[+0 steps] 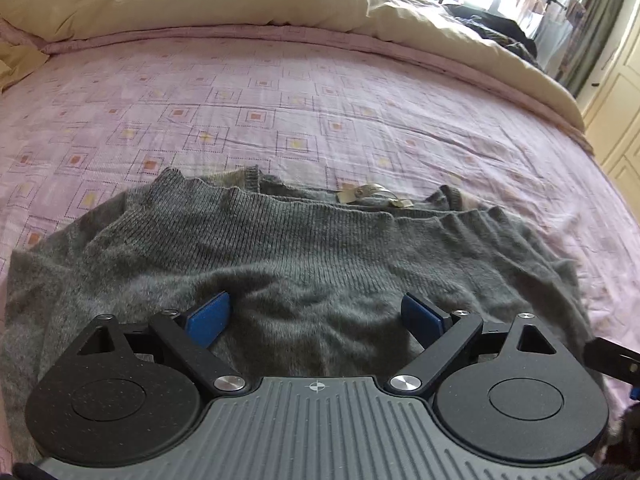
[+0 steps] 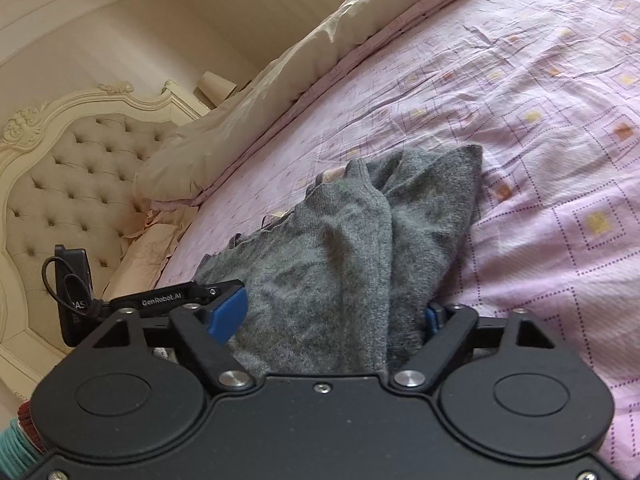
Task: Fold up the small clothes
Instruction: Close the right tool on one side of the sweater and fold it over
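Observation:
A grey knit sweater lies on the pink patterned bedsheet, with its ribbed hem folded toward the neckline and a label showing at the collar. My left gripper is open, its blue pads spread wide just above the near part of the sweater. In the right wrist view the same sweater bunches up between the spread blue pads of my right gripper, which is open with the cloth lying in the gap. The left gripper's finger shows at the left there.
A cream duvet is bunched along the far side of the bed. A tufted cream headboard stands at the left of the right wrist view. A window with dark clothes near it and white cabinet doors are at the right.

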A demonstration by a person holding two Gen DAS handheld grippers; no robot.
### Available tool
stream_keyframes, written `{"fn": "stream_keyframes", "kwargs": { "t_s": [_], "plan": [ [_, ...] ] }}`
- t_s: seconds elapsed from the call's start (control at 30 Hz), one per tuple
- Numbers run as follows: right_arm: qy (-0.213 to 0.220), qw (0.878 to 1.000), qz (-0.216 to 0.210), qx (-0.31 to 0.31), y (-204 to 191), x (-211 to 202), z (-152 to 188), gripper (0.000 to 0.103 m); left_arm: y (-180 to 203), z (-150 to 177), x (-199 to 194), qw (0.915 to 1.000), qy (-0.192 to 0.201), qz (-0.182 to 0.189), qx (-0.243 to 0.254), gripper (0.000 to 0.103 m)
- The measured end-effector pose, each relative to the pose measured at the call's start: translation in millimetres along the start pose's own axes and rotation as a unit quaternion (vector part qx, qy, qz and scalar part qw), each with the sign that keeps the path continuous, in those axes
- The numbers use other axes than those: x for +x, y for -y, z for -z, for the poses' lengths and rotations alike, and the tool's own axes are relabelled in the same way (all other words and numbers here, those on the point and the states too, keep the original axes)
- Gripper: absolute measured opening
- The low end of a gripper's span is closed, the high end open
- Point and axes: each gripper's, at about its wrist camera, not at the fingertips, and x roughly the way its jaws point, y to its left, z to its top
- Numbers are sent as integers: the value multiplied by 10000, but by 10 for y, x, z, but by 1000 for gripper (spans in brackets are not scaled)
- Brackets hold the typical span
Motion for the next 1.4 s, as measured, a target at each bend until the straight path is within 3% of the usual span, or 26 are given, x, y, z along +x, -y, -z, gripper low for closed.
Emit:
{"fn": "stream_keyframes", "kwargs": {
  "t_s": [0.13,0.17,0.23,0.33,0.5,0.67,0.87,1.1,1.27,1.33,1.4],
  "plan": [
    [52,9997,170,149,42,-28,21,54,155,51,165,9971,87,-411,634,93],
    [28,9996,180,207,50,-25,23,43,183,67,170,9964,120,-453,707,94],
    [-26,9993,260,285,45,-9,29,33,168,59,140,9974,110,-385,607,92],
    [-6,9985,512,175,-67,-8,28,31,29,41,-33,9992,201,-73,349,82],
    [-7,9964,846,10,-346,-10,-58,29,-266,267,-561,9982,452,380,-31,81],
    [-52,9935,1037,-473,-896,62,-170,28,-630,686,-1046,9965,795,230,79,82],
    [-179,9907,830,-1059,-1776,387,-177,27,-1047,1116,-1374,9969,785,85,-38,82],
    [-654,9859,537,-1444,-2510,1166,159,26,-1438,1405,-1559,9955,750,231,-533,82],
    [-1089,9723,785,-1915,-2793,1736,566,27,-1635,1551,-1633,9941,764,253,-726,82],
    [-1304,9653,861,-2094,-2856,1911,714,34,-1694,1591,-1641,9941,744,235,-757,82],
    [-1361,9659,630,-2111,-2886,1962,813,44,-1736,1620,-1650,9942,724,220,-763,82]
  ]
}}
